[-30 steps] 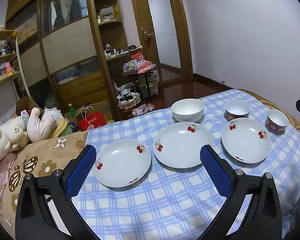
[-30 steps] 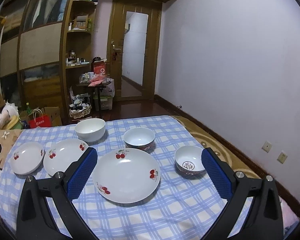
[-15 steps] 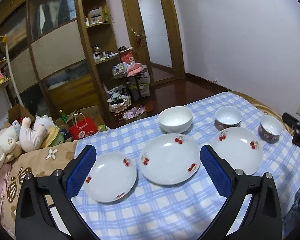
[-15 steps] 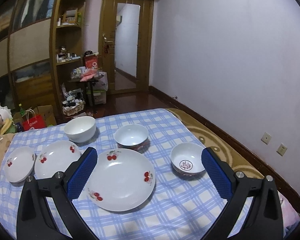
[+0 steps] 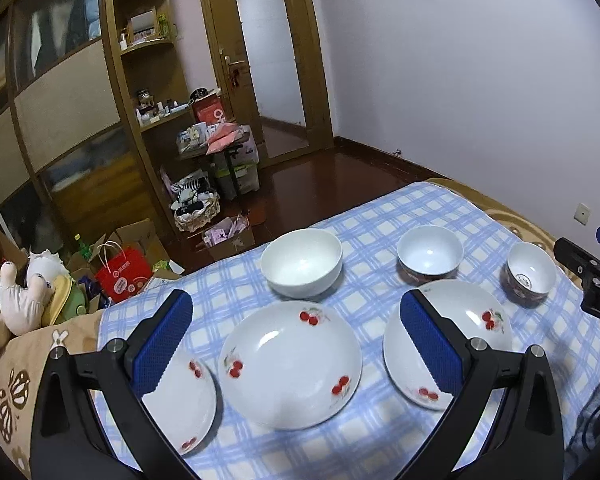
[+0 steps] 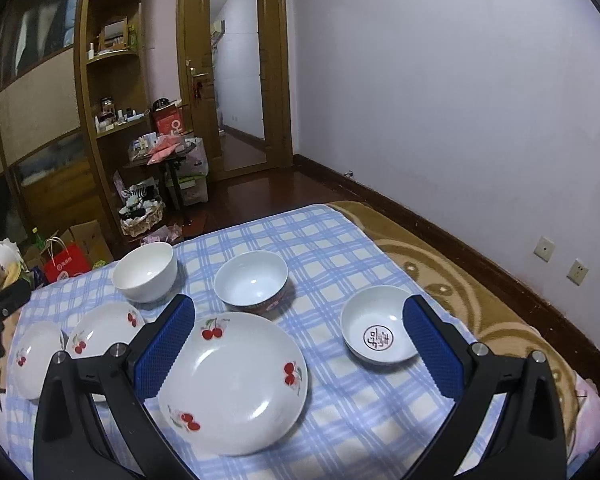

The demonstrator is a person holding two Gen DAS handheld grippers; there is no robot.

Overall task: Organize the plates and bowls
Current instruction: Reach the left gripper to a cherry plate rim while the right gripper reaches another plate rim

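Three white cherry-print plates lie in a row on the blue checked cloth (image 5: pixel 400 216): a small plate (image 5: pixel 184 408), a middle plate (image 5: pixel 290 364) and a right plate (image 5: pixel 480 320). Behind them stand a plain white bowl (image 5: pixel 302 262), a red-sided bowl (image 5: pixel 430 254) and a small bowl (image 5: pixel 530 272). My left gripper (image 5: pixel 296 344) hovers open over the middle plate, holding nothing. My right gripper (image 6: pixel 300 346) is open above the big plate (image 6: pixel 232 384), between it and the small bowl (image 6: pixel 378 330) with a round mark inside. The red-sided bowl (image 6: pixel 252 282) and white bowl (image 6: pixel 145 271) sit beyond.
The cloth covers a bed with a brown patterned blanket (image 6: pixel 460 280) along its right side. Plush toys (image 5: pixel 16 300), a red bag (image 5: pixel 122 274) and boxes crowd the floor at left. A wooden wardrobe (image 5: pixel 60 120) and door (image 5: pixel 272 68) stand behind; the wall is close on the right.
Both grippers have drifted right and pulled slightly nearer over the dishes; the left one now centres on the middle plate. No dish has moved and both stay open.
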